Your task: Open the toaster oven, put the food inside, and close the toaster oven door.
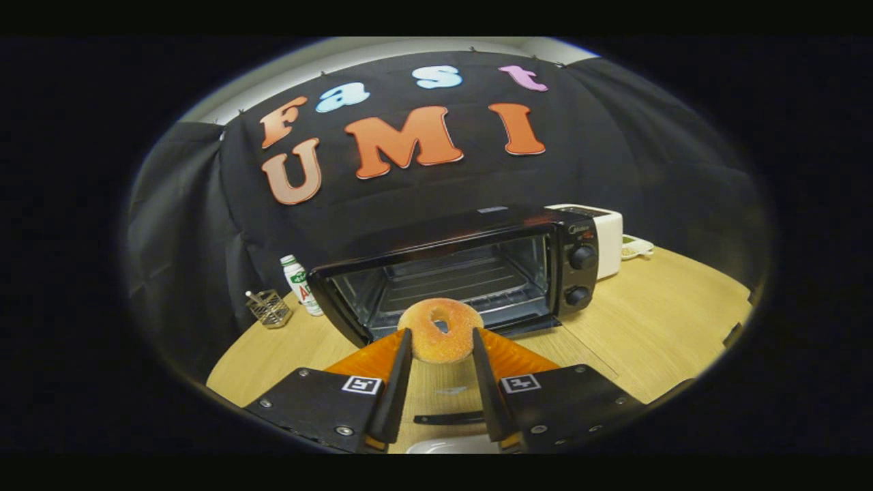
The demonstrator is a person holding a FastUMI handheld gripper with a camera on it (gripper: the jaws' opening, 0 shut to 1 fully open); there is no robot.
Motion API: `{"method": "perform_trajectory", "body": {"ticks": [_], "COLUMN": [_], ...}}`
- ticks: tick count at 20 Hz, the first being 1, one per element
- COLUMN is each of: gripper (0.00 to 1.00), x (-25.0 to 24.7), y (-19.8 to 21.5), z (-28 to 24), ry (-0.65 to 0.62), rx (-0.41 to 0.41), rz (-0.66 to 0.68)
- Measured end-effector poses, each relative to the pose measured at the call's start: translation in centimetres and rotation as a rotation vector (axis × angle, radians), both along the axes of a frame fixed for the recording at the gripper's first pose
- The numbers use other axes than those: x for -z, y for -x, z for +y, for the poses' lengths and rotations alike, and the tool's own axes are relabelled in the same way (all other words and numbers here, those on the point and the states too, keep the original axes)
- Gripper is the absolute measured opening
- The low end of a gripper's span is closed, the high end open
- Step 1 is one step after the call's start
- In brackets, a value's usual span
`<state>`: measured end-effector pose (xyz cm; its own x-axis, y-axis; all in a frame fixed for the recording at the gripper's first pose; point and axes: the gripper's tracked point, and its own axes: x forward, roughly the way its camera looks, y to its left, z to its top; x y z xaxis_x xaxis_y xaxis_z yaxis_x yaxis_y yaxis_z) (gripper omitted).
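Donut carried toward the open toaster oven.

Desk (682, 307) carries the toaster oven (464, 269) near its back edge, door dropped flat so the rack is reachable (loading not yet done). Gripper (442, 348) has its 2 fingers clamped on the donut (440, 329), held upright just ahead of the opening, apparently lined up for insertion.

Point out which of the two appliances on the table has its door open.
The black toaster oven, just beyond the donut gripped between the fingers: its door is down, rack showing. The white appliance behind its knob side looks closed.
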<state>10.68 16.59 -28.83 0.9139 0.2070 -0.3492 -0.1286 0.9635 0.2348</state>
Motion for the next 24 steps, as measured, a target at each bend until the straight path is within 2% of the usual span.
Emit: {"method": "perform_trajectory", "body": {"ticks": [4,10,17,19,22,24], "gripper": [0.49,0.49,0.49,0.53,0.57,0.66], "x": [-0.4,0.6,0.9,1.1,1.5,1.3], "y": [-3.8,-7.5,-10.0,-10.8,-11.9,-11.9], "z": [-0.3,0.1,2.8,3.1,3.3,3.3], "ry": [-0.14,-0.255,-0.351,-0.384,-0.357,-0.34], "rx": [0.06,0.09,0.05,0.051,0.046,0.052], "rz": [0.011,0.056,0.064,0.066,0.066,0.058]}}
